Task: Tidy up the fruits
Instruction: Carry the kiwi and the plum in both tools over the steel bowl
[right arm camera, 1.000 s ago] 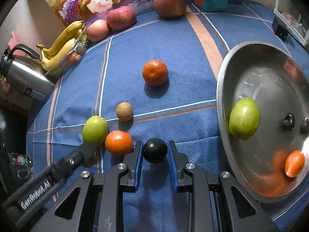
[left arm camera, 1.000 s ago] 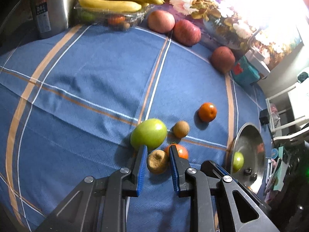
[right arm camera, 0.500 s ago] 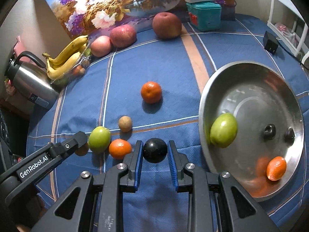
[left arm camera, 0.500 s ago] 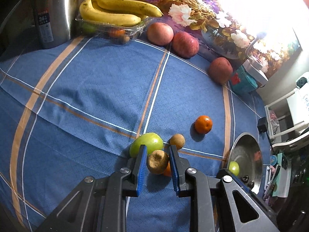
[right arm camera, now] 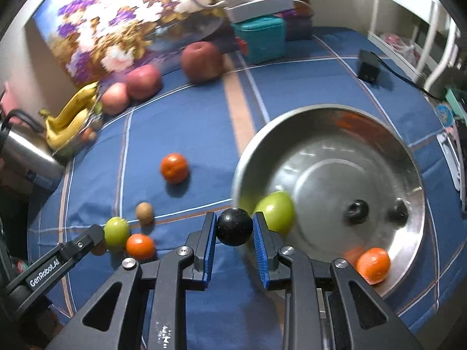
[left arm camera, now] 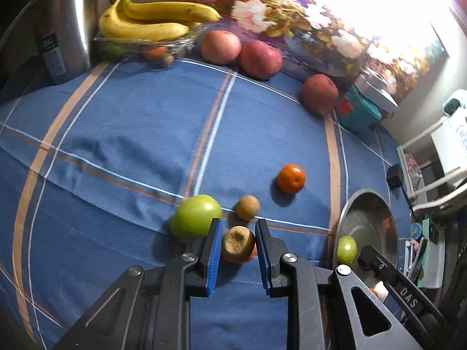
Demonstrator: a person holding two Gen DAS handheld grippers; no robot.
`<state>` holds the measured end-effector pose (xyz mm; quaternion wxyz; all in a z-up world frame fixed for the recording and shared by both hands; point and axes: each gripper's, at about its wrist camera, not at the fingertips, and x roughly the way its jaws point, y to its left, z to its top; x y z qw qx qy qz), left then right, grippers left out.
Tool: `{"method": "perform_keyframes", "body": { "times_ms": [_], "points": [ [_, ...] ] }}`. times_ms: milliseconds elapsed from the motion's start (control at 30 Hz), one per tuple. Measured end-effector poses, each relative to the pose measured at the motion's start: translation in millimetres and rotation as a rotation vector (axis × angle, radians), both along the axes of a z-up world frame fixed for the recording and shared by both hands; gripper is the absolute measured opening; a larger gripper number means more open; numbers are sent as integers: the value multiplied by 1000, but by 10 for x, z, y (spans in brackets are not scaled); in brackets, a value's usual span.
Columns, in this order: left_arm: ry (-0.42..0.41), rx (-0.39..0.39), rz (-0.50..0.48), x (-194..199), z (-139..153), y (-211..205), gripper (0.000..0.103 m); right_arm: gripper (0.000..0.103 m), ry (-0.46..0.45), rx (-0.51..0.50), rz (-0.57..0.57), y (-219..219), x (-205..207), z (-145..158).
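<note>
our left gripper [left arm camera: 238, 243] clamps a rough brown fruit [left arm camera: 238, 244] between its blue pads, held over the blue plaid cloth [left arm camera: 131, 134] that covers the desk. our right gripper [right arm camera: 235, 227] is closed around a small black round fruit [right arm camera: 234, 226], at the near rim of the steel bowl [right arm camera: 379, 157].

the bowl is our landmark. inside it lie a green apple [right arm camera: 275, 211] against the near-left wall and an orange [right arm camera: 373, 264] at the near-right. left of the bowl on the cloth sit a second orange [right arm camera: 174, 168], a small tan fruit [right arm camera: 144, 212], another green apple [right arm camera: 116, 231] and a third orange [right arm camera: 140, 246], the last two touching or nearly so. the left gripper's arm reaches in just beside that green apple.

beyond the bowl, along the flowered painting [right arm camera: 122, 26], rest three red apples [right arm camera: 201, 61], a teal box [right arm camera: 259, 39], and, farthest left, bananas [left arm camera: 151, 20] on a clear tray beside a steel kettle [left arm camera: 67, 23]. a black adapter [right arm camera: 368, 65] lies past the bowl's far-right side.
</note>
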<state>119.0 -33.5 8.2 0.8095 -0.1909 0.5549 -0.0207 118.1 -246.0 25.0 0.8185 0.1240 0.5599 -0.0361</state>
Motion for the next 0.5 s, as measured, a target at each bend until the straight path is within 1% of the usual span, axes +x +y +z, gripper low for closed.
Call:
{"method": "perform_keyframes", "body": {
  "times_ms": [100, 500],
  "points": [
    [-2, -3, -41, -6, 11, -153, 25, 26, 7, -18, -44, -155, -28, -2],
    [-40, -40, -237, -84, 89, -869, 25, 26, 26, -8, -203, -783, -172, -1]
  ]
}}
